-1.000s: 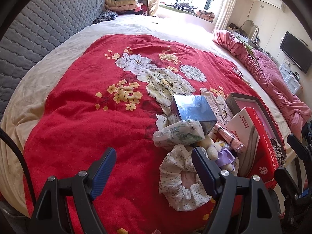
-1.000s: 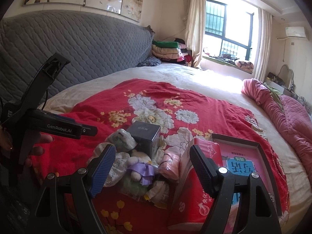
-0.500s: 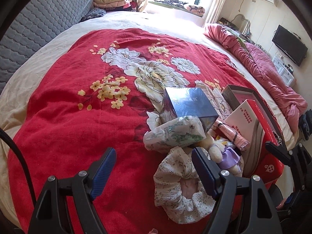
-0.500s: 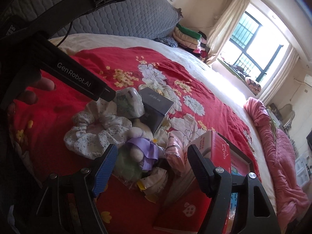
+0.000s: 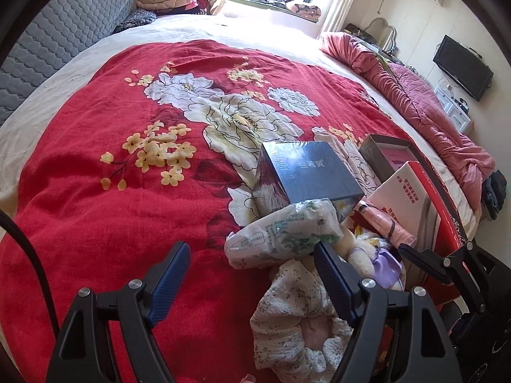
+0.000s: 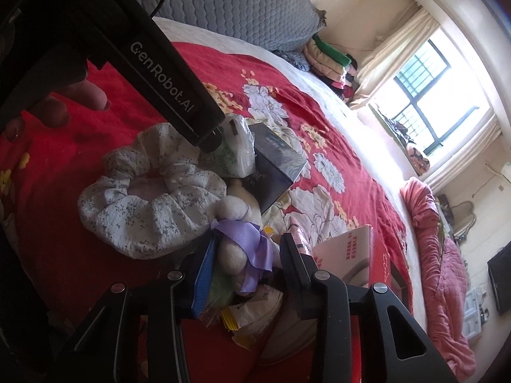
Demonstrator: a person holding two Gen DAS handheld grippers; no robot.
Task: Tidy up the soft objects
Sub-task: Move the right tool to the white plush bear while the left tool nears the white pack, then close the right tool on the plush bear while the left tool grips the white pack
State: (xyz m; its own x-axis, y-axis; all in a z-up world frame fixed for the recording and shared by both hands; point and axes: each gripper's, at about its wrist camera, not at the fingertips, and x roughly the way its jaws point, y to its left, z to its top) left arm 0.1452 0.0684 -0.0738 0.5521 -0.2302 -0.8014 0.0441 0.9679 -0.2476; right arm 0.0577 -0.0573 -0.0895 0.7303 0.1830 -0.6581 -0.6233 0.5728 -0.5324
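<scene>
A small cream plush toy [image 6: 234, 255] with a purple ribbon lies in a pile on the red flowered blanket [image 5: 111, 223]. My right gripper [image 6: 247, 244] is closing on it, and both pads touch its sides. A white floral frilled cloth ring [image 6: 153, 204] lies just to its left, and a soft tissue pack [image 5: 284, 233] lies behind that. My left gripper [image 5: 252, 271] hangs open over bare blanket. Its right finger [image 5: 332, 274] is above the cloth ring [image 5: 293, 319], and nothing is between its jaws.
A dark box [image 5: 309, 169], a pink folded umbrella [image 5: 386, 223] and a red and white carton [image 5: 408, 198] crowd the pile. Small packets [image 6: 242, 316] lie under the toy. A pink quilt [image 5: 431, 111] lines the bed's right edge. A person's fingers [image 6: 80, 99] hold the left gripper.
My right gripper has dropped and rolled towards the pile, and its jaws have narrowed around the plush toy. My left gripper has moved lower and closer to the pile, and is still open.
</scene>
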